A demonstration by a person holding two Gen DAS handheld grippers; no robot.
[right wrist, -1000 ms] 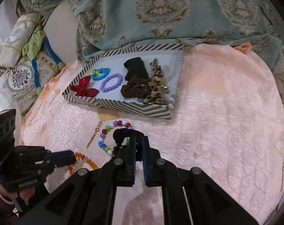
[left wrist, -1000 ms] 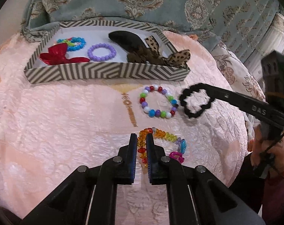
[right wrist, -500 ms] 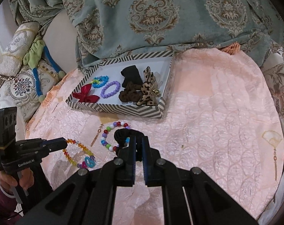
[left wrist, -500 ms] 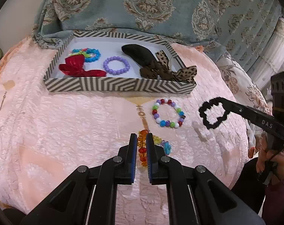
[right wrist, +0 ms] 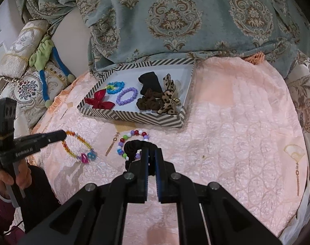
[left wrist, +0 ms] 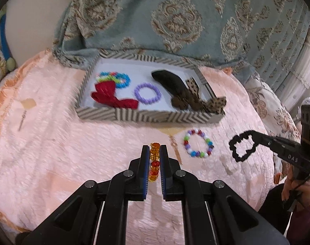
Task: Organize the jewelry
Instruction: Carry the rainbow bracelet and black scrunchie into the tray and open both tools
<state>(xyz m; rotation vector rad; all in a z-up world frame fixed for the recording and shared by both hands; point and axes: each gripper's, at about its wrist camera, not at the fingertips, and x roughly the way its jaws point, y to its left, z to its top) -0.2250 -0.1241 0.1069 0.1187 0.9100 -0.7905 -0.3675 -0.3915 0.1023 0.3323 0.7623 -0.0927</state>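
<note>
My left gripper is shut on an orange and red bead bracelet and holds it above the pink cover; in the right wrist view the bracelet hangs from the left gripper. My right gripper is shut on a black scrunchie, which in the left wrist view hangs off the right gripper's tips. A multicoloured bead bracelet lies on the cover before the striped tray. The tray holds a red bow, a purple bracelet, a blue bracelet and dark and leopard hair ties.
The pink quilted cover spans the surface and drops off at the right. A teal patterned cloth rises behind the tray. Cushions and a green and blue toy sit at the far left.
Both grippers have lifted up and back with their loads. The orange bracelet has come off the cover and now hangs from the left gripper. The tray looks farther away.
</note>
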